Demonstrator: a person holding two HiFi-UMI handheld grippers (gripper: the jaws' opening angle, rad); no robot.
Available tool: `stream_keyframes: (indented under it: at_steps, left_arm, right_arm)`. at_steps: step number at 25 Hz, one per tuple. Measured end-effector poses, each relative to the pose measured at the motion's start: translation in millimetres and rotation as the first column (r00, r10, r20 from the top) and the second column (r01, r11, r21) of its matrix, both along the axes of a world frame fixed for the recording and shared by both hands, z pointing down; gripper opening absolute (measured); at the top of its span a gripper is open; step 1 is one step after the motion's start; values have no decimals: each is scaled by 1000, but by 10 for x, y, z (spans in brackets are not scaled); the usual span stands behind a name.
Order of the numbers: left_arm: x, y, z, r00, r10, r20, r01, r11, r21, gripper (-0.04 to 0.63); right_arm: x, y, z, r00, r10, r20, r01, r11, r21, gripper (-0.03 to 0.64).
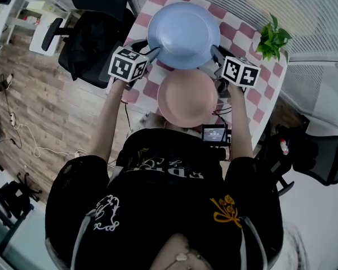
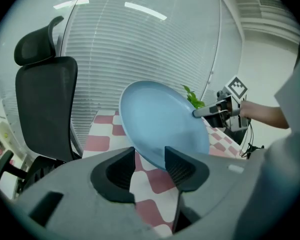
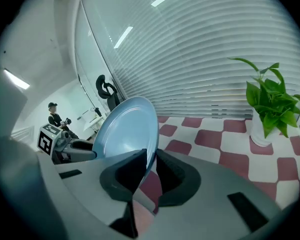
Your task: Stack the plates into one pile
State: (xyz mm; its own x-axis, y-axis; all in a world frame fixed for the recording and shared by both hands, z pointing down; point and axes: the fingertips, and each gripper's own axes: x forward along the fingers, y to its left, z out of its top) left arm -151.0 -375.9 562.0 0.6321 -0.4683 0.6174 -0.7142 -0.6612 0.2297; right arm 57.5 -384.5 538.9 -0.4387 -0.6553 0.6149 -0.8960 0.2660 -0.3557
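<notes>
A light blue plate (image 1: 183, 35) is at the far side of the red-and-white checked table (image 1: 258, 97), with a gripper at each side of it. A pink plate (image 1: 187, 97) lies nearer me, flat on the cloth. My left gripper (image 1: 152, 52) has the blue plate's (image 2: 160, 124) left rim between its jaws; the left gripper (image 2: 150, 161) stands open, with a gap at one pad. My right gripper (image 1: 217, 54) is at the right rim; the right gripper (image 3: 151, 159) is shut on the blue plate (image 3: 125, 129), which tilts up off the cloth.
A potted green plant (image 1: 272, 38) stands at the table's far right corner, close to the right gripper. A black office chair (image 1: 93, 44) is left of the table. A small device with a screen (image 1: 215, 133) sits at the near edge by the pink plate.
</notes>
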Motion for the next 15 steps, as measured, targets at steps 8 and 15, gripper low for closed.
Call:
stream_keyframes:
  at_steps: [8,15]
  left_arm:
    - [-51,587,-424,996,61,-72,-57,997,56,195]
    - [-13,1135,-231,989,115,-89,-116,993,0,195]
  right_arm:
    - [-53,815,-394,991,125,57,-127,991,29,57]
    - [-54,1610,-213,970,235,68,-232,972,-48,55]
